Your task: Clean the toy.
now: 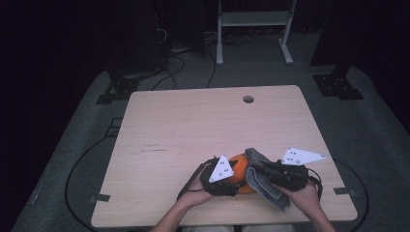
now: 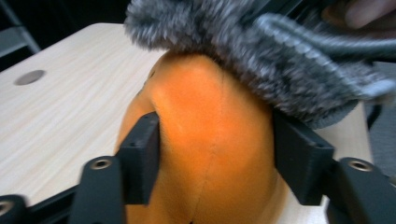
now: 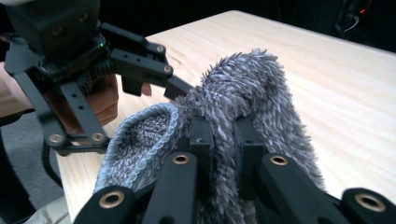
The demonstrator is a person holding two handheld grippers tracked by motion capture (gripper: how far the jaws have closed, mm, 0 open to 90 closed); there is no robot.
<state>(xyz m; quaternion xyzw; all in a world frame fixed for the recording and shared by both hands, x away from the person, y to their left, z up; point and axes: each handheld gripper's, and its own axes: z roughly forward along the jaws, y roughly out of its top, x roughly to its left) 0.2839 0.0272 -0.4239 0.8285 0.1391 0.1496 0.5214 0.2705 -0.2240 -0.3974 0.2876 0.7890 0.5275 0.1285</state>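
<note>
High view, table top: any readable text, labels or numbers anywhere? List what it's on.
Nothing legible.
Table: a faint line of small dark print near its middle-left, too small and blurred to read.
Orange plush: no label or print showing.
Grey fuzzy cloth: no tag showing.
Grey three-cornered plates: only dots, no characters.

On the pale wooden table [image 1: 193, 125], near its front edge and right of its middle, sat the rounded orange soft-surfaced object [image 1: 240, 164]. The grey fuzzy cloth [image 1: 263, 181] lay draped over its right side and top, trailing down toward the table's front edge. The left gripper [image 1: 231, 175] stood just left of the object, a jaw on either side of it. The right gripper [image 1: 263, 173] stood just right of it, with a fold of the cloth between its jaws. A small round hole [image 1: 248, 99] lay in the table near the far edge, well behind both grippers.
</note>
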